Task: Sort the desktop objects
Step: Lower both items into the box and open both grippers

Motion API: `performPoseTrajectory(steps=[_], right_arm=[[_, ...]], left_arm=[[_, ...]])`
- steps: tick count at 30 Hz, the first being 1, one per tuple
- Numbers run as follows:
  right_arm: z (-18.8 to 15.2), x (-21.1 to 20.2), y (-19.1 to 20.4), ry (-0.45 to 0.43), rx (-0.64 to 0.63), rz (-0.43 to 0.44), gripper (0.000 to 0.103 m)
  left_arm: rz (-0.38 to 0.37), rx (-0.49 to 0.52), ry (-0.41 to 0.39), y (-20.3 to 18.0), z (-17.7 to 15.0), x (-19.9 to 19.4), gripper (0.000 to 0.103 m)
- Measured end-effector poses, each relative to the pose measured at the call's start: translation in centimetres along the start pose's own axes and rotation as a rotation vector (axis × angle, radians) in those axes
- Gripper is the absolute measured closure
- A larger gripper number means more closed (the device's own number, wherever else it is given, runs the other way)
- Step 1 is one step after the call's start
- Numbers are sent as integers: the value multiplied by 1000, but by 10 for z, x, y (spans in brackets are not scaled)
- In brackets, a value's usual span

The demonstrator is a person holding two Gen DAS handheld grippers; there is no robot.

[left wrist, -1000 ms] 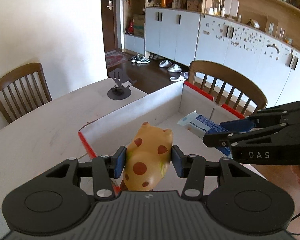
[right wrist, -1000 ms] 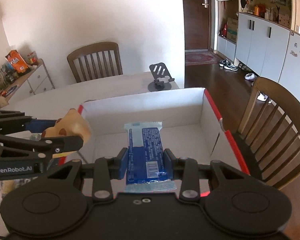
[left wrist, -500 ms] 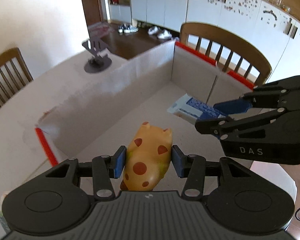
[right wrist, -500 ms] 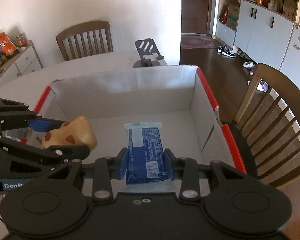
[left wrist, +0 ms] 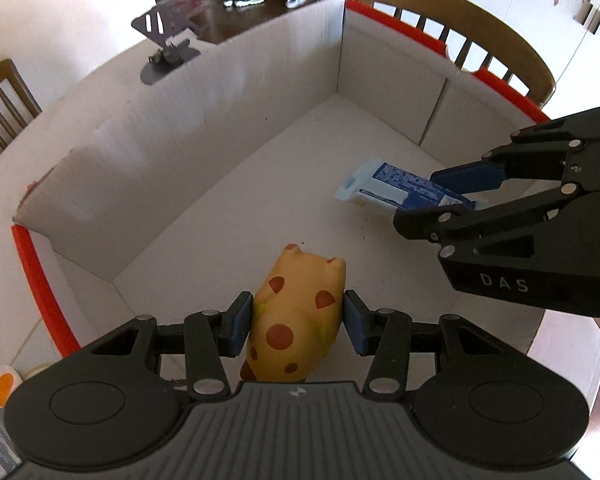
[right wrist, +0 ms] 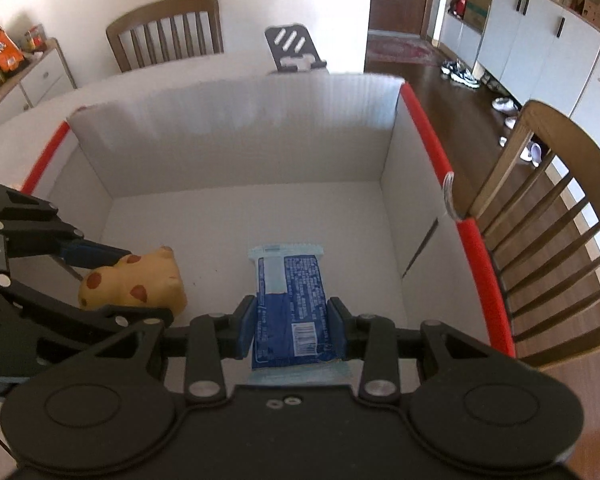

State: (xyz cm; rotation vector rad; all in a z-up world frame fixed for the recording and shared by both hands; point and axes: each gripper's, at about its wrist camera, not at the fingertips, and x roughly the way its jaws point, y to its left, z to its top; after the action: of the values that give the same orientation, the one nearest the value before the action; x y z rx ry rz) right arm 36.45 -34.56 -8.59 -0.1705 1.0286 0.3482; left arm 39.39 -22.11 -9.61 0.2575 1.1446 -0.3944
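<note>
My left gripper (left wrist: 296,326) is shut on a yellow toy pig with red spots (left wrist: 296,316) and holds it inside a white cardboard box with red-edged rims (left wrist: 236,92). The pig also shows in the right wrist view (right wrist: 140,284). My right gripper (right wrist: 292,330) is shut on a blue and white snack packet (right wrist: 290,300), held inside the same box (right wrist: 240,144), to the right of the pig. The packet shows in the left wrist view (left wrist: 400,192) between the right gripper's fingers (left wrist: 468,178).
A dark phone stand (left wrist: 166,46) sits on the white table (left wrist: 60,120) beyond the box. Wooden chairs stand at the far right (right wrist: 560,216) and far side (right wrist: 166,28). An orange-and-white item (left wrist: 0,386) lies at the table's near left.
Both grippers have moved forward and down over the box wall into the box, each still holding its object. The box floor now fills both views.
</note>
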Motion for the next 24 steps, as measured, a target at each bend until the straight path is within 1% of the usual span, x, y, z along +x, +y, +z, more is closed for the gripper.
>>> performPoseTrajectory(steps=[7,11,12,14,17,18,20,21,24], right_arm=[[-2,13,-5,59,4,-7,65],[-2,15,-9,63,25,-3,63],[-1,16,-9,62,24,-4,65],[-2,16,-10,59,30,3,64],[-2,14,-12,50,41,8,62],[-2,12,-12,46,43,8,61],[-2,8,-12,37,54,20,55],[-2,6,-13,31,56,24,48],[-3,-1,-14,18,57,25,47]], left_arm=[[3,-7,28,3,2,10,55],[-7,-12,31,4,3,10,54],[-12,-18,30,5,2,9,52],[-31,-29,19,5,2,6,39],[-41,-33,-4,5,1,0,34],[-44,-33,-7,4,0,-3,34],[-46,-38,-20,4,-2,-7,33],[-48,-41,-25,4,-3,-9,32],[-59,-48,-43,4,-4,-17,31]])
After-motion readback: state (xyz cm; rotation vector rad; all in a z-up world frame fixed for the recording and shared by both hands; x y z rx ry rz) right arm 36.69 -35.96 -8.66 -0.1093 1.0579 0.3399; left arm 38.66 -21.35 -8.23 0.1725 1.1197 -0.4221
